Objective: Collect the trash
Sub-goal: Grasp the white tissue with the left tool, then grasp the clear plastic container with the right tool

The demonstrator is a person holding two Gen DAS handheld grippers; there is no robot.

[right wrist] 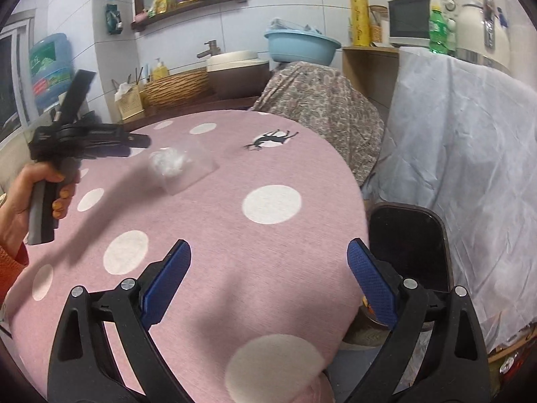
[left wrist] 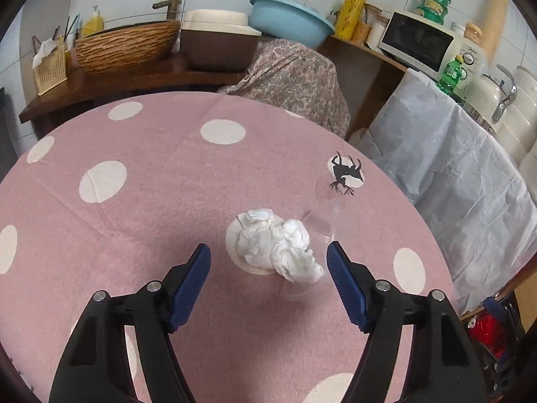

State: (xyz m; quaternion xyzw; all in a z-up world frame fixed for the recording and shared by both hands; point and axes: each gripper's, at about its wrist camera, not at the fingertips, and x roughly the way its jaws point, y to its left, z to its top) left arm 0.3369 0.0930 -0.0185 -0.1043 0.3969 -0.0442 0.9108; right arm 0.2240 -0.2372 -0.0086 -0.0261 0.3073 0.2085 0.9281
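A: Crumpled tissue (left wrist: 277,243) inside a clear plastic bag (left wrist: 322,215), lying on the pink polka-dot tablecloth (left wrist: 134,208) towards the far side from us — that's our trash.

B: We've got the left gripper (left wrist: 268,262) angled down at it, blue pads (left wrist: 189,285) spread on either side, nothing pinched yet. That spread looks chosen to straddle the whole wad.

A: And our right gripper (right wrist: 268,268) hangs wide apart too, empty, over the table's near edge, well apart from the bag.

B: Beside it there's a dark bin (right wrist: 407,245) below the table edge. We'd guess that's where the wad belongs.

A: Slippery film, soft paper; we'd judge a squeeze on the tissue holds better.
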